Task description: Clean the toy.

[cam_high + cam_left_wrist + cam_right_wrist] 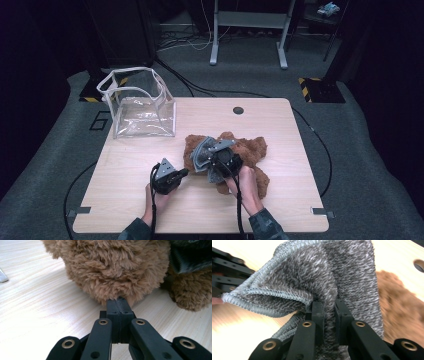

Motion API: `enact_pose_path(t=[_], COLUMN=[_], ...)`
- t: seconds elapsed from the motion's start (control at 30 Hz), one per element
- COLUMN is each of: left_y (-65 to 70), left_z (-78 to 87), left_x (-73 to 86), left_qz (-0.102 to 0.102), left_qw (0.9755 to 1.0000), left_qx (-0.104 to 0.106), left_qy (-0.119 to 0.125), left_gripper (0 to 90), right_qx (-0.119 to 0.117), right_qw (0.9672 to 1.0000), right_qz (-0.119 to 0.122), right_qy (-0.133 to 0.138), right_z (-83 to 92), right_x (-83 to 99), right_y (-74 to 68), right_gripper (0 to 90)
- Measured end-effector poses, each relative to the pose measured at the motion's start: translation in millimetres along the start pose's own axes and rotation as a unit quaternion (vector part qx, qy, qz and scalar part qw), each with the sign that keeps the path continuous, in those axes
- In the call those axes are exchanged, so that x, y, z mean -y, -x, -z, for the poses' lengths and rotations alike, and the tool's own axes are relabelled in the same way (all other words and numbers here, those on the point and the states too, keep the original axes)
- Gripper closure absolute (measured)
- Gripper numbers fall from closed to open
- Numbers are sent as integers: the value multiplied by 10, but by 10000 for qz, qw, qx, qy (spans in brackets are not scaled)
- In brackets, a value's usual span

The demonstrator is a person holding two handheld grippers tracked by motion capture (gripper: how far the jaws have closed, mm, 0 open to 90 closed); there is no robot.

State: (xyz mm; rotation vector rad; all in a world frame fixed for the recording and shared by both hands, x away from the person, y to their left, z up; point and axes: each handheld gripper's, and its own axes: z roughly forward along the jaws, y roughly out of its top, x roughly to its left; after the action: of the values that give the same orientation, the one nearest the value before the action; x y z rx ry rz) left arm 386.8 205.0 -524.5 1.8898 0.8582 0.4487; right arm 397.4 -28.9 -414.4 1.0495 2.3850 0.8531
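Near the table's [125,165] front edge, the left gripper [119,305] pinches the brown plush toy's [252,150] fur; the right gripper [329,307] clamps the grey knit garment [317,277]. Tugging probably slips that shallow fur pinch.

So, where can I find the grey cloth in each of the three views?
High view: grey cloth at centre, over the brown plush toy.
Left gripper view: dark knit at the top right corner.
Right gripper view: centre, pinched between the jaws.
Shared landmark: the brown plush toy.

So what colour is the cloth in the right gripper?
Grey, with a paler stitched edge; the cloth shows best in the right gripper view.
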Motion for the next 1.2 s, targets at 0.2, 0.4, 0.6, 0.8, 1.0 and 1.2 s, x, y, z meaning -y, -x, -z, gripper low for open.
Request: enact_pose_path(t=[0.2,0.4,0.6,0.8,1.0,1.2], left_y=[0,1,-3,-2,7,13], left_z=[0,-1,3,0,-30,-52], left_x=[0,0,-4,-5,-20,-28], left_qz=[-2,0,-32,-13,-67,-77], left_qw=[10000,10000,10000,10000,10000,10000], left_qx=[2,4,13,34,7,0], left_qy=[1,2,-32,-29,-26,2], left_gripper=[900,900,900,900,900,900], right_qx=[198,445,704,875,894,952], right_qw=[9993,9968,9934,9900,9886,9876], right_qz=[-314,-655,-903,-1100,-1213,-1245], right_qy=[25,-38,-24,-62,-62,-27], right_z=[110,253,358,384,310,271], right_x=[166,339,495,600,618,581], right_y=[193,395,615,757,840,873], right_gripper=[807,807,807,808,808,808])
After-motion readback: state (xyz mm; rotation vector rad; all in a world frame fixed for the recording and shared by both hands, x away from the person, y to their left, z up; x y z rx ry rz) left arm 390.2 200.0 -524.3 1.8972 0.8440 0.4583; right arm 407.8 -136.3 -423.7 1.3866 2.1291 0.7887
